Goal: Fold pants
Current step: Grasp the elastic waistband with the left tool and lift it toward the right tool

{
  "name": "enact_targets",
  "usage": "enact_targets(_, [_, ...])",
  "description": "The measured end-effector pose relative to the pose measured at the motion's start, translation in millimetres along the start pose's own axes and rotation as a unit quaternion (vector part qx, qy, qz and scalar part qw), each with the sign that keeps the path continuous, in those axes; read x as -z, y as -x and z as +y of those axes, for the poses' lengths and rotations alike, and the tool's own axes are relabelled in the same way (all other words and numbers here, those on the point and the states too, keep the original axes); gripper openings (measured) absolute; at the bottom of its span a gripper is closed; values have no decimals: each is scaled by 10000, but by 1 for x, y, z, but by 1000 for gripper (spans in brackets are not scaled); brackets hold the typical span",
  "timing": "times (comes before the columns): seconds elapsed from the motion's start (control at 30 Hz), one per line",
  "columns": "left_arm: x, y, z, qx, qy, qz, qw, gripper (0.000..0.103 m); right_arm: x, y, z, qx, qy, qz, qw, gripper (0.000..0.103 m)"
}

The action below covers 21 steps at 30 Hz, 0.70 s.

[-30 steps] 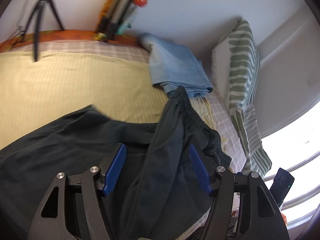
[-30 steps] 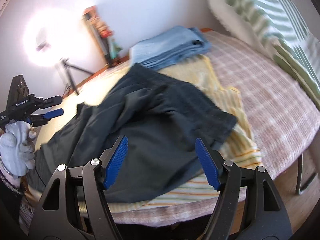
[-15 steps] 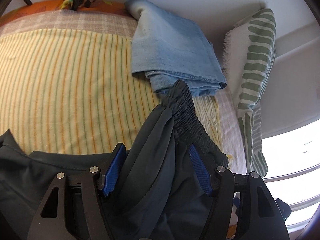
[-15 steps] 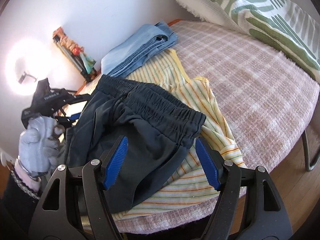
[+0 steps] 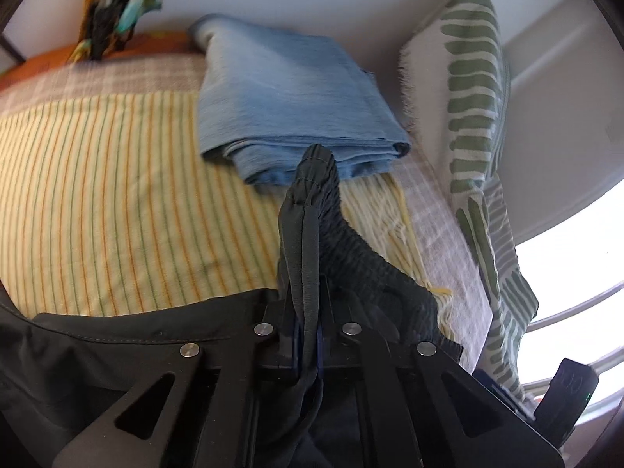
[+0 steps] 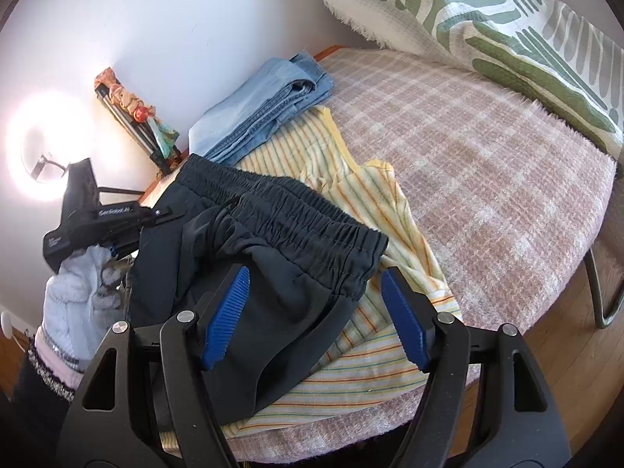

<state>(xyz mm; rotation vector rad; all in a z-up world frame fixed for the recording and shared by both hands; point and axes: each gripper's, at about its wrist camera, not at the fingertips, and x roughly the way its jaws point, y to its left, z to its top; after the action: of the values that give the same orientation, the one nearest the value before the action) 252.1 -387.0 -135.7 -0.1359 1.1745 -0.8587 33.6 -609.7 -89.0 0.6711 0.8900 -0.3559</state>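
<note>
Dark navy elastic-waist pants point(image 6: 273, 257): lying on the bed over a yellow striped sheet point(image 5: 101, 195), near the bed's front edge. Gathered waistband faces the pillow end; one fold of the fabric is lifted and pulled taut.

Left gripper point(image 5: 308, 335): black frame, blue pads; jaws together, clamped on a raised ridge of the pants just below the waistband. In the right wrist view it appears at the left side of the bed point(image 6: 109, 214), held by a hand in a pale grey glove point(image 6: 78, 296).

Right gripper point(image 6: 316, 312): black frame, ribbed blue pads point(image 6: 226, 312); jaws apart, hovering above the pants, waistband corner between them, nothing held.

Folded light blue denim jeans point(image 5: 288, 105): at the far edge of the bed against the white wall, partly on the striped sheet. The lifted waistband tip overlaps them in the left wrist view; contact cannot be told.

White pillow with green leaf-stripe pattern point(image 6: 487, 23): propped at the head end of the bed.

Pink-and-white checked bed cover point(image 6: 487, 148): under the striped sheet, exposed toward the pillow.
</note>
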Motion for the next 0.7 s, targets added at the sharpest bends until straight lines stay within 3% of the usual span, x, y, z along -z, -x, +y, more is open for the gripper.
enact_targets(0.27, [20, 28, -52, 518, -666, -216, 9962, 2, -4, 10, -18, -16, -385, -215, 9990, 73])
enact_targets(0.4, [38, 26, -79, 294, -1268, -236, 9912, 2, -5, 10, -19, -110, -429, -208, 9988, 73])
enact_targets(0.5, [36, 20, -81, 138, -1323, -229, 9908, 4, -5, 12, -12, -193, -286, -240, 9991, 73])
enact_targets(0.53, [36, 19, -78, 81, -1287, -228, 9914, 7, -4, 12, -10, -196, -245, -256, 9992, 73])
enact_targets(0.6, [31, 17, -74, -252, -1276, -242, 9912, 43, -4, 12, -8, -180, -201, -252, 9993, 73])
enact_targets(0.7, [16, 21, -69, -731, -1381, -627, 9857, 48, -4, 12, -7, -215, -223, -247, 9992, 73])
